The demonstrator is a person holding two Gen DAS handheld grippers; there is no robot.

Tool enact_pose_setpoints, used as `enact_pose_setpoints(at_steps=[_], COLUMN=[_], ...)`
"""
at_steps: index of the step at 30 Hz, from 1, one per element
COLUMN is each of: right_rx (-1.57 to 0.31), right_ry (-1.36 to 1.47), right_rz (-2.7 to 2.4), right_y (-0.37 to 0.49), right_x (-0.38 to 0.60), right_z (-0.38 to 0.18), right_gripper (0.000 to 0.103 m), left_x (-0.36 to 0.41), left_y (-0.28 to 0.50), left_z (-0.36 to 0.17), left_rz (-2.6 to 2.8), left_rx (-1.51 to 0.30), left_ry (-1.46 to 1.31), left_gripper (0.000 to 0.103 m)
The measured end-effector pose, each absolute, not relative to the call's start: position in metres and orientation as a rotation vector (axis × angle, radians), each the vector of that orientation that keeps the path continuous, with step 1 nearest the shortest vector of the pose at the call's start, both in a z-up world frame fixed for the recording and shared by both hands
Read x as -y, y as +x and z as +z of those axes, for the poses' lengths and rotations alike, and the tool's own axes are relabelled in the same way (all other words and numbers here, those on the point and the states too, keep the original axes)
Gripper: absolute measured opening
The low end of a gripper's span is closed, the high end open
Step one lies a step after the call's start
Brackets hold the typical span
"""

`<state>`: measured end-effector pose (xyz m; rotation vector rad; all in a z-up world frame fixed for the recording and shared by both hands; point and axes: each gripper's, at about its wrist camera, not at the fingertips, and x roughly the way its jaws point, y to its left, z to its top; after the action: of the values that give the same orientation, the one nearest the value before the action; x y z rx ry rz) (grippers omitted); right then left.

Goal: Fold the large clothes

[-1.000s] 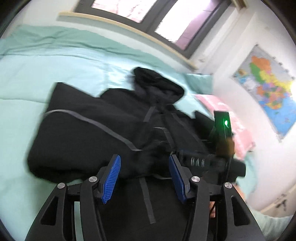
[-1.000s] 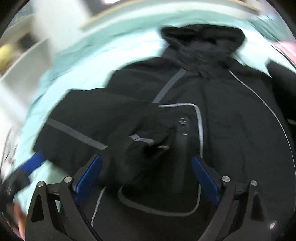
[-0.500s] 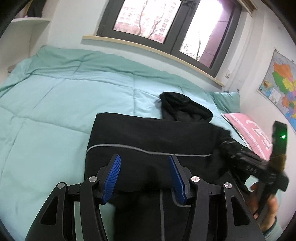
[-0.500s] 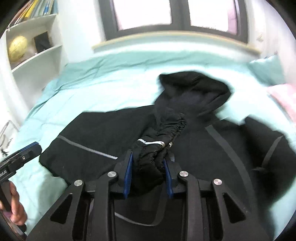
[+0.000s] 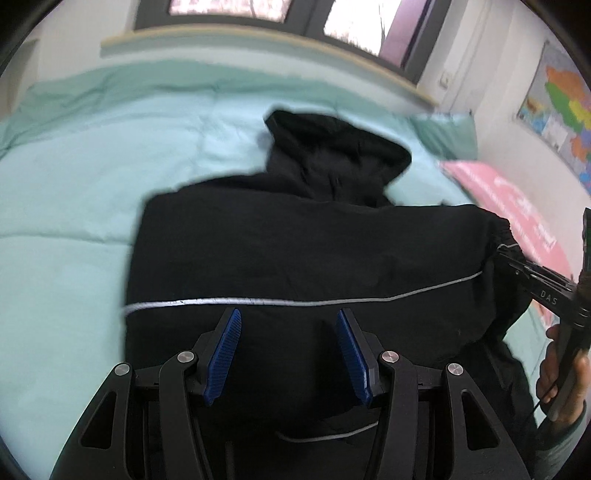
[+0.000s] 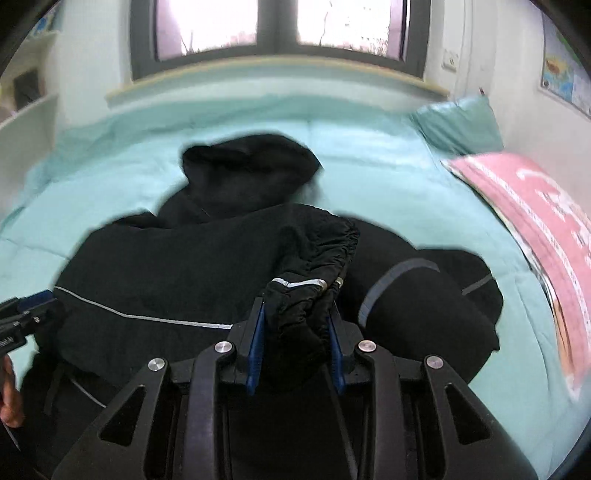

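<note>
Jacket [image 5: 314, 258], black, hooded, one item: lies spread on the mint-green quilt [image 5: 74, 192] of the bed, hood [image 5: 332, 147] toward the window [image 6: 280, 26], thin reflective grey piping running across the body. One sleeve is drawn across the front; its gathered elastic cuff [image 6: 310, 295], edged with a short reflective strip, is bunched and slightly raised. A second dark fold with grey banding lies to the right of it in the right wrist view. My right gripper [image 6: 295, 332]: blue pads closed firmly on that cuff, fabric filling the narrow space between them. My left gripper [image 5: 288, 350]: blue pads spread wide, nothing between them, poised over the lower body of the jacket just below the piping line; whether the tips touch the cloth I cannot tell. Each gripper shows at the edge of the other's view, held in my hand. Also present: one green pillow [image 6: 461, 122] near the head of the bed, one pink cover [image 6: 535, 221] along the right side, one wall map [image 5: 561, 110] on the right wall, one white shelf unit [image 6: 29, 110] at left.
</note>
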<state>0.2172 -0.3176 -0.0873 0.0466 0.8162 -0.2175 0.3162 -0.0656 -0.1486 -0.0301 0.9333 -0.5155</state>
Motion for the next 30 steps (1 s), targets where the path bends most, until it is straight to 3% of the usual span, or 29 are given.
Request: enact_pose_setpoints(at_steps=[7, 14, 16, 18, 19, 23, 26, 28, 30], right_rx=[-0.95, -1.034, -0.996, -0.899, -0.842, -0.857, -0.986, -1.074, -1.039], right_ry=[0.03, -0.038, 0.015, 0.047, 0.043, -0.001, 0.041, 0.082, 0.115], right_rz=[-0.245, -0.249, -0.227, -0.154, -0.119, -0.07, -0.095, -0.084, -0.064], right_y=[0.225, 0.226, 0.215, 0.206, 0.204, 0.233, 0.264, 0.272, 0.268], right_x=[0.346, 0.342, 0.337, 0.324, 0.312, 0.278, 0.278, 0.284, 0.292], right_z=[-0.161, -0.179, -0.156, -0.128, -0.112, -0.11, -0.157, -0.195, -0.201], right_gripper=[0.033, 0.036, 0.045, 0.072, 0.074, 0.071, 0.058, 0.059, 0.059], left_x=[0.094, 0.096, 0.09, 0.093, 0.1, 0.123, 0.128, 0.137, 0.149], left_y=[0.315, 0.308, 0.3, 0.294, 0.294, 0.297, 0.309, 0.316, 0.314], left_z=[-0.191, -0.187, -0.167, -0.145, -0.138, -0.145, -0.181, -0.208, -0.209], left_rz=[-0.481, -0.446, -0.508, -0.527, -0.525, -0.486, -0.477, -0.44, -0.415], left_rx=[-0.982, -0.95, -0.871, -0.817, -0.813, -0.799, -0.898, -0.962, -0.946], left_ry=[0.094, 0.124, 0.038, -0.009, 0.005, 0.074, 0.04, 0.104, 0.191], left_gripper=[0.055, 0.055, 0.055, 0.055, 0.055, 0.055, 0.055, 0.055, 0.055])
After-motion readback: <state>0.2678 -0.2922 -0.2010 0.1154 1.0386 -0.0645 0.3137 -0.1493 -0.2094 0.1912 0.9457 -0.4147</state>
